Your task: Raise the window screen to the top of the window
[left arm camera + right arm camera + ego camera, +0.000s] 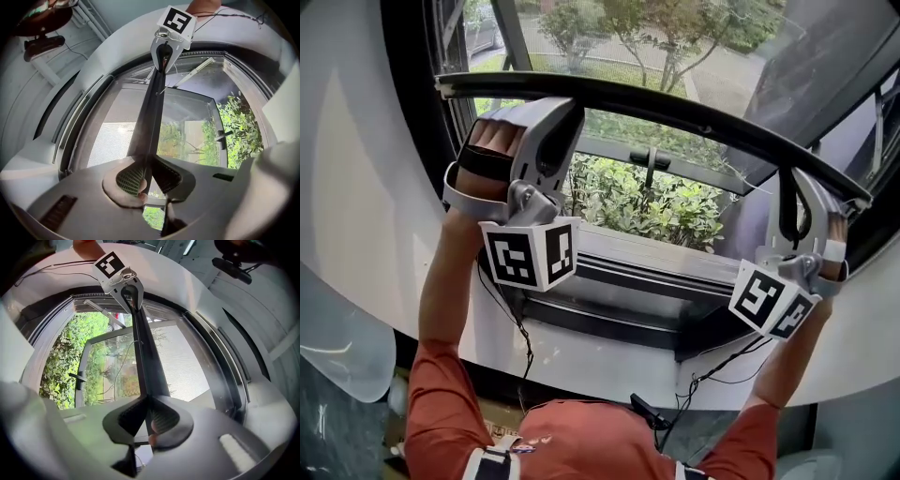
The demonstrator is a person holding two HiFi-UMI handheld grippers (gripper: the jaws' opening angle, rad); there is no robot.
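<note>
Grey mesh window screen (pixel 825 56), its black bottom rail (pixel 675 105) partway up the dark-framed window (pixel 656 281).
The left hand-held gripper (pixel 146 171) and the right hand-held gripper (pixel 149 413) each clamp narrowly on the rail near opposite ends. Leafy green shrubs (pixel 647 202) show beneath it, apparently outside.

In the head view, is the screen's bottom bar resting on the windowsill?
No: the bottom bar is up clear of the windowsill, clamped in the left tongs and the right tongs.

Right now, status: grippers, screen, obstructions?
Left gripper shut on screen bar. Right gripper shut on it too. Bar partway up. Window handle below it, not blocking.
</note>
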